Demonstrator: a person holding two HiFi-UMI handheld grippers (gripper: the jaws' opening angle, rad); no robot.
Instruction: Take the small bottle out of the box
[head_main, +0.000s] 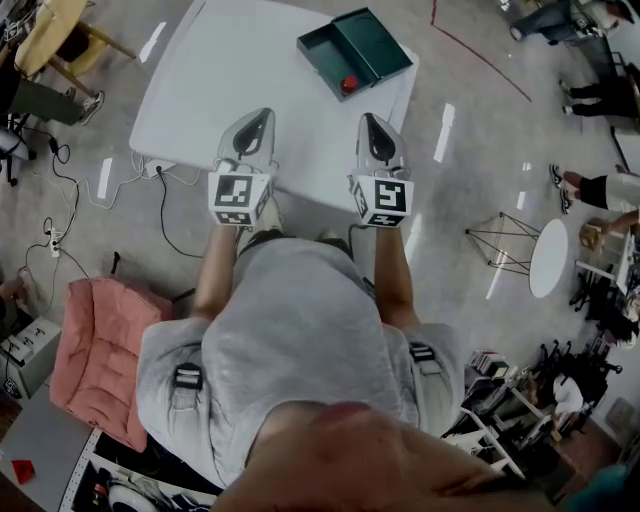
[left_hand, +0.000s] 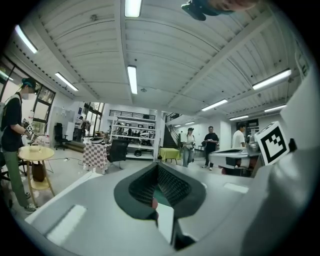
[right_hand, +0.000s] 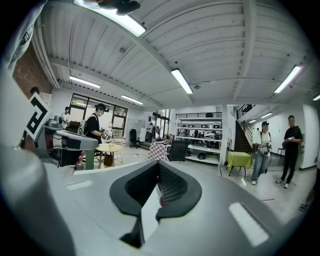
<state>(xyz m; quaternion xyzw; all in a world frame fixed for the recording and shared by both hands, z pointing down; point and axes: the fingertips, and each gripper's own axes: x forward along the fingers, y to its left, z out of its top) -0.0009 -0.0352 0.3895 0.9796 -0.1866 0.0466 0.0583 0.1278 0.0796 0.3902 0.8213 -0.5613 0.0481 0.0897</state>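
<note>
The small bottle (head_main: 348, 84) shows only as a small round red thing, seen from above; its body I cannot make out. It stands inside the dark green, flat rectangular box (head_main: 375, 40), in the near corner of the half that lies closer to the person. The box is open, and its two halves lie side by side. It sits at the far right corner of the white rectangular bench (head_main: 230, 90).

Both grippers hang over the near edge of the bench, well apart from the box, and they point toward the far side. The left gripper (head_main: 264, 113) has its jaws together, with the tips meeting and nothing between them. The right gripper (head_main: 368, 118) has its jaws together in the same way and it also holds nothing. The two grippers are side by side, with bare bench between them.

On the floor to the left of the person lies a pink padded cushion (head_main: 100, 360).
</note>
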